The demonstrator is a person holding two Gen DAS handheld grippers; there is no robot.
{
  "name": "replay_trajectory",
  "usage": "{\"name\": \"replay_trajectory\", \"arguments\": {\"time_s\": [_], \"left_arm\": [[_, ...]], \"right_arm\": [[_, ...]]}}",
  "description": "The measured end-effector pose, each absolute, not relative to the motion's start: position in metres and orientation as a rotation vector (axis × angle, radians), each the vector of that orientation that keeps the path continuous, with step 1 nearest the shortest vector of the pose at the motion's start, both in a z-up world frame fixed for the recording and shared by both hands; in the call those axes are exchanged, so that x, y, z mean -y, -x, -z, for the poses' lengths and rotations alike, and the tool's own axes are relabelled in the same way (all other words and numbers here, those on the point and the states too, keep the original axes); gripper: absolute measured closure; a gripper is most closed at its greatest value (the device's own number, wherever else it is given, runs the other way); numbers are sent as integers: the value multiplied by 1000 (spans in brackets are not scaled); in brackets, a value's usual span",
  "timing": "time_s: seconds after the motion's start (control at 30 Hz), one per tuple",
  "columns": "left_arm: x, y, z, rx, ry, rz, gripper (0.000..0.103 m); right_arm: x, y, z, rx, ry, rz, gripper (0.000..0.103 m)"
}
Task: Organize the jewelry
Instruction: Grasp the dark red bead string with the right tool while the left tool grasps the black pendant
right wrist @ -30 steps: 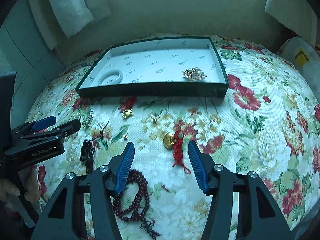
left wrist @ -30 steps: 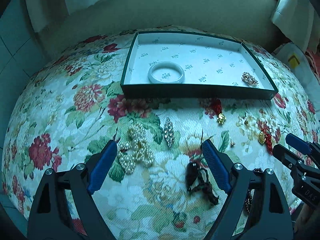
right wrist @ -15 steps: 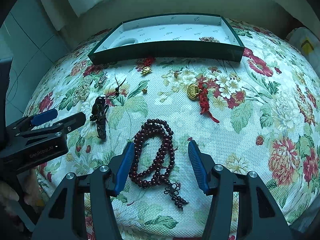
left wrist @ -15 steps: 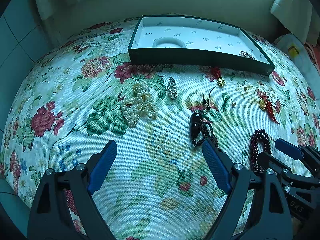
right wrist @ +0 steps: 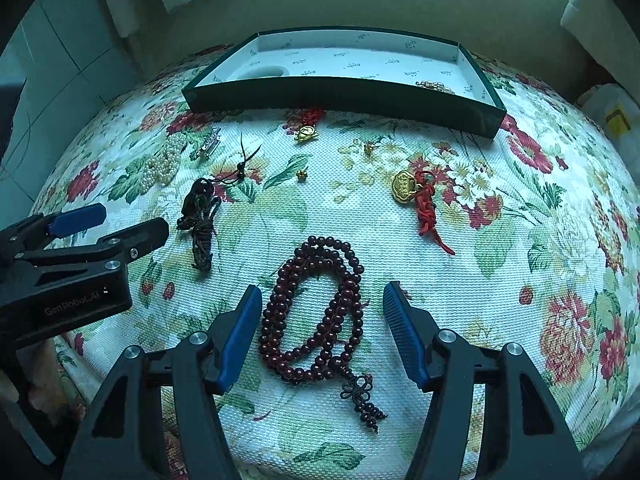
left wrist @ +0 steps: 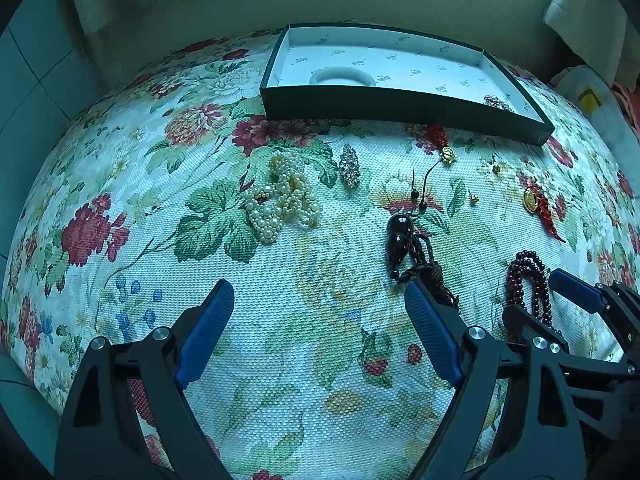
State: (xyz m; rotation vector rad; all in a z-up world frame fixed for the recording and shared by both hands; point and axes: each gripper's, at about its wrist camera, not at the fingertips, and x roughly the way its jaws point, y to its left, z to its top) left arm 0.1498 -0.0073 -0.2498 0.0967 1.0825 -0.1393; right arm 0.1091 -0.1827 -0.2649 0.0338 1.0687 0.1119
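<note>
Two grippers hang over the floral cloth (right wrist: 520, 220), both empty and spread wide. The right gripper (right wrist: 322, 330) brackets the dark red bead strand (right wrist: 316, 312), coiled between its blue pads with the knotted tassel trailing toward six o'clock. At twelve o'clock waits the green box (right wrist: 344, 98), a white bangle (left wrist: 342, 77) already inside. That strand looks limp and slippery: I'd pinch across the doubled loops mid-coil, not the tassel, or it will dangle and swing. The left gripper (left wrist: 320, 330) idles, pearls (left wrist: 280, 196) at eleven o'clock, black corded pendant (left wrist: 400, 234) at one.
</note>
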Motion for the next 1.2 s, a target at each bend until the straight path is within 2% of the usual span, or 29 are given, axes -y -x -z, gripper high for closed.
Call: {"name": "replay_trajectory", "arguments": {"time_s": [0.1, 0.2, 0.27, 0.43, 0.47, 0.73, 0.93, 1.13, 1.2], "left_arm": [[7, -151, 252, -1087, -95, 138, 16], [6, -152, 253, -1091, -93, 137, 16], [7, -152, 254, -1093, -91, 141, 16], [10, -152, 254, -1092, -94, 153, 16], [11, -152, 254, -1092, -95, 156, 16], [25, -157, 253, -1091, -95, 196, 19], [33, -170, 254, -1097, -92, 198, 33], [32, -180, 250, -1094, -78, 187, 34], [33, -182, 251, -1094, -83, 187, 38]], "right_arm": [[181, -107, 265, -1061, 10, -101, 48], [184, -107, 263, -1059, 3, -108, 64], [187, -108, 262, -1060, -14, -113, 81], [195, -109, 260, -1061, -59, -113, 86], [197, -109, 259, -1055, -64, -113, 91], [211, -112, 252, -1029, -80, -98, 92], [217, -113, 254, -1031, -102, -109, 92], [220, -115, 257, -1038, -124, -117, 92], [221, -115, 258, -1042, -133, -116, 92]]}}
